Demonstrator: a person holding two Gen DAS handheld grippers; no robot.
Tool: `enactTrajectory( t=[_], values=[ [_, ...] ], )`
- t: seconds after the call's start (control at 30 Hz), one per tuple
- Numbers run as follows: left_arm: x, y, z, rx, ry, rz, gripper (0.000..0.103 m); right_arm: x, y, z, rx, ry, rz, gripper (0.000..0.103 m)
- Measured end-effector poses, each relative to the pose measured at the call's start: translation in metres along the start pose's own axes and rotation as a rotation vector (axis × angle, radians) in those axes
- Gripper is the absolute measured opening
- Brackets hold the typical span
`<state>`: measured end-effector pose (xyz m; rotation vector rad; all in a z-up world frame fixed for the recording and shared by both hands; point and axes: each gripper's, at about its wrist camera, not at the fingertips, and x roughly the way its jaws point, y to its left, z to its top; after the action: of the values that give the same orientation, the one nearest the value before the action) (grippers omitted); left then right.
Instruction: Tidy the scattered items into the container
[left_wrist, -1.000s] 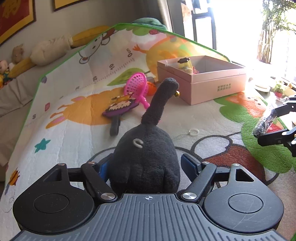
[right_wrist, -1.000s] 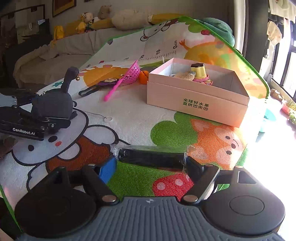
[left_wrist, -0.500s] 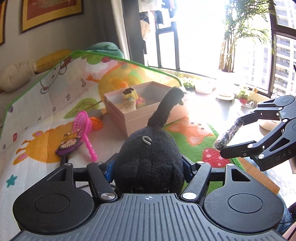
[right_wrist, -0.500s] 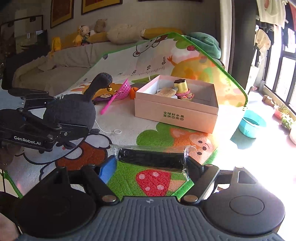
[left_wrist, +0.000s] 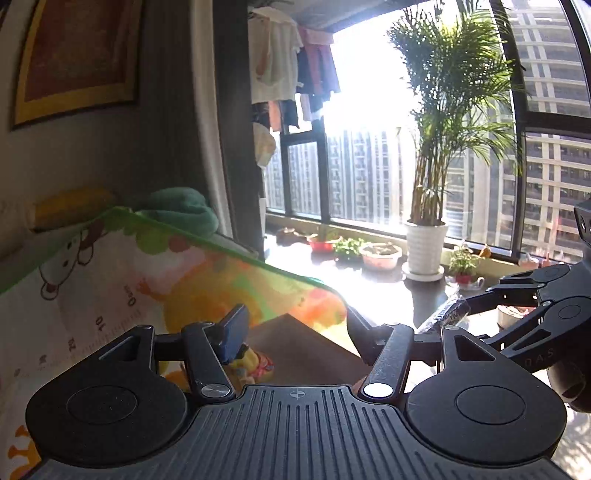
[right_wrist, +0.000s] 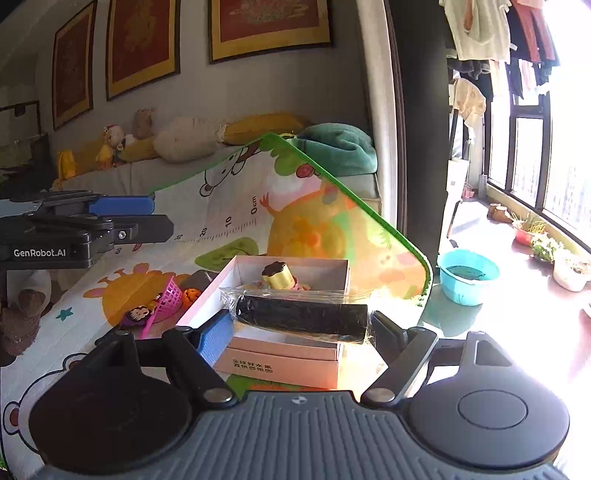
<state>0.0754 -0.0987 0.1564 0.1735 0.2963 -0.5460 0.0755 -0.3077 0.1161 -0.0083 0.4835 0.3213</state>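
We see a grey wall (right_wrist: 369, 74) with red pictures in gold frames (right_wrist: 269, 26). Big windows (left_wrist: 546, 177) let in bright sun — tall buildings stand outside. A leafy plant in a white pot (left_wrist: 424, 243) sits on the sill. Clothes (left_wrist: 280, 66) hang up high, and a blue bowl (right_wrist: 467, 275) rests on the shiny floor.
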Motion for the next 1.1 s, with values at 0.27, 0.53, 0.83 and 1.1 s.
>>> enactTrajectory(
  t=[0.27, 0.53, 0.83, 1.1],
  values=[
    [-0.016, 0.001, -0.079, -0.010, 0.208, 0.016, 0.094, 0.052, 0.029, -0.057, -0.004, 0.191, 0.084, 0.080],
    [-0.026, 0.003, -0.126, -0.023, 0.274, 0.062, 0.095, 0.050, 0.066, -0.106, -0.042, 0.264, 0.101, 0.080],
    [-0.061, -0.022, -0.148, 0.018, 0.233, 0.044, 0.096, 0.037, 0.061, -0.079, 0.133, 0.218, 0.218, 0.083],
    [-0.077, -0.021, -0.158, -0.030, 0.242, 0.020, 0.096, 0.098, 0.094, -0.052, 0.261, 0.278, 0.361, 0.056]
  ],
)
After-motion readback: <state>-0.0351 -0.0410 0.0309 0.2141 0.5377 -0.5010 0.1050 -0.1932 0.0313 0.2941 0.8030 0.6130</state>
